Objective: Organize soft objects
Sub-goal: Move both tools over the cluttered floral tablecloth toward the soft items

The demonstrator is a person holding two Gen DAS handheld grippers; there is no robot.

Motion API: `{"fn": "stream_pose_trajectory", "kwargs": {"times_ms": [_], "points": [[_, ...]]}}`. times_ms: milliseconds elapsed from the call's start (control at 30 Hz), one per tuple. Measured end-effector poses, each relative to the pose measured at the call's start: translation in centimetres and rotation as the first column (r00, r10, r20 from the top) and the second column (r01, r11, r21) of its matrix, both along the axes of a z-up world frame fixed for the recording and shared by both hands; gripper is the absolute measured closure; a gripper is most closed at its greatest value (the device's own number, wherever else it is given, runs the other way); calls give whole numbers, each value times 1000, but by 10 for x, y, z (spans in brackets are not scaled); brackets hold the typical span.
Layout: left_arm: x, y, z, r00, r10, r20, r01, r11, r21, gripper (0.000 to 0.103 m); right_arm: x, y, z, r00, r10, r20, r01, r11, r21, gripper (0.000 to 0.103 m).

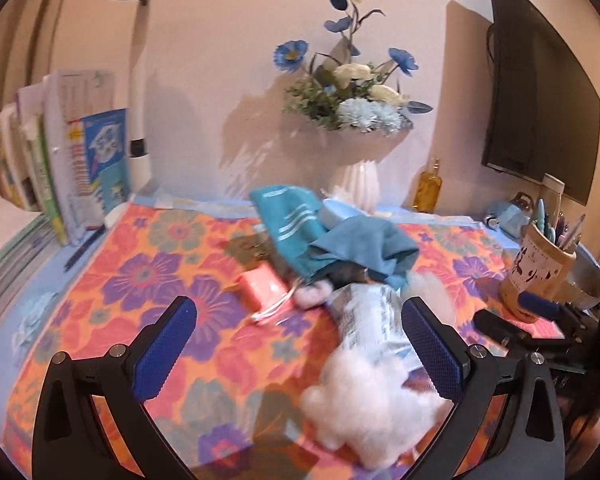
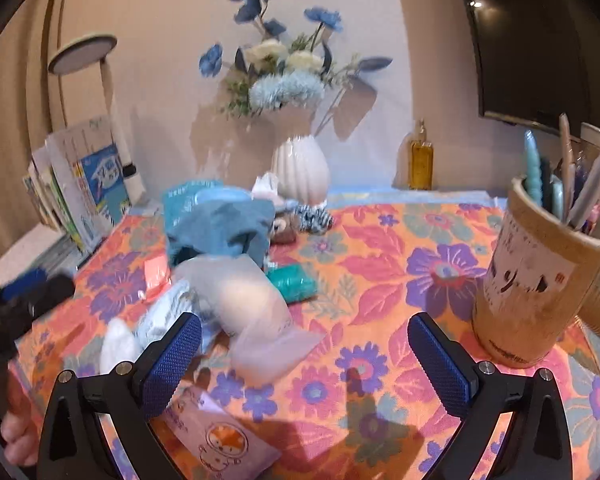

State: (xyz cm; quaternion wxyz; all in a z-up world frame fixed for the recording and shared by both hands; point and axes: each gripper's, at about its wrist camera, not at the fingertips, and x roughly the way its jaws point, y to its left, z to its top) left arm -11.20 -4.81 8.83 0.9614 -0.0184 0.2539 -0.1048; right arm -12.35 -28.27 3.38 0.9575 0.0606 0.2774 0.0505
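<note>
A heap of soft things lies mid-table on the floral cloth (image 1: 172, 264): a teal striped towel (image 1: 288, 220), a blue cloth (image 1: 364, 244), a pink pouch (image 1: 260, 286), a plastic bag (image 1: 368, 324) and white stuffing (image 1: 364, 404). My left gripper (image 1: 300, 348) is open, just short of the heap, with the stuffing by its right finger. In the right wrist view the blue cloth (image 2: 220, 224), a translucent bag (image 2: 256, 312), a green roll (image 2: 294, 282) and small plush toys (image 2: 300, 220) show. My right gripper (image 2: 304, 364) is open and empty over the cloth.
Books (image 1: 72, 160) and a lamp (image 1: 140, 80) stand at the back left. A white vase with flowers (image 1: 360, 176), an amber bottle (image 1: 428, 188) and a monitor (image 1: 540, 92) are behind. A pen holder (image 2: 540, 276) stands at the right. A cartoon tissue pack (image 2: 220, 440) lies near.
</note>
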Motion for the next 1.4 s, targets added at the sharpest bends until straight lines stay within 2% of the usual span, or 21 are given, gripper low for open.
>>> {"fn": "stream_pose_trajectory", "kwargs": {"times_ms": [100,200,267,333,700,767,900,1100,1400], "points": [[4,-2,-22,1000,-1,-13,1,1000,19,1,1,-1,-3,1000,-11,-7,11,1000,9,0],[1,2,-40,998,-15,-60,14,1000,-14,1,3,-6,-4,1000,0,-17,0,999,37,0],[-1,3,-39,999,-22,-30,21,999,-29,1,3,-7,-7,1000,4,-29,-3,999,44,0],[3,3,-43,998,-33,-57,31,999,-29,1,5,-3,-7,999,7,-33,-6,999,38,0],[4,0,-43,994,-75,-78,69,995,-66,1,5,25,-5,1000,12,-27,-15,992,-128,0],[2,-4,-43,994,-77,-72,73,996,-52,1,6,27,-5,999,12,-30,-16,990,-141,0],[3,-8,-43,994,-78,-76,74,996,-45,1,7,27,-5,999,12,-33,-17,988,-155,0],[4,-2,-44,993,-78,-89,71,994,-82,1,9,28,-5,999,10,-39,-17,985,-173,0],[6,-6,-46,991,-76,-110,69,995,-66,1,10,29,-5,999,17,-41,-25,982,-188,0]]}}
